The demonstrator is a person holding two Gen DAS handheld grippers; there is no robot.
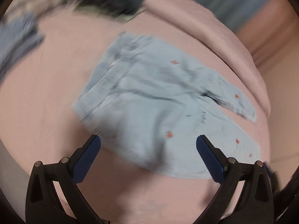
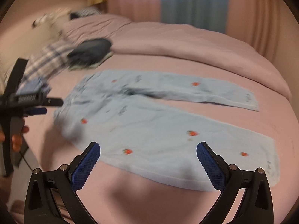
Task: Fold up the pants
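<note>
Light blue pants (image 2: 149, 119) with small red strawberry prints lie spread flat on a pink bed sheet (image 2: 140, 201), waistband at the left, both legs reaching right. My right gripper (image 2: 148, 149) is open and hovers above the near leg, holding nothing. In the left wrist view, the pants (image 1: 149, 97) fill the middle, blurred by motion. My left gripper (image 1: 148, 141) is open over the waistband end, with nothing between its blue pads (image 1: 87, 158). The left gripper (image 2: 40, 105) also shows at the left edge of the right wrist view, held by a hand (image 2: 17, 138).
A dark folded garment (image 2: 91, 53) and a plaid cloth (image 2: 46, 59) lie at the far left of the bed. A pink duvet (image 2: 186, 41) is bunched along the far side. Curtains (image 2: 192, 3) hang behind. A blue-grey cloth (image 1: 16, 43) sits left.
</note>
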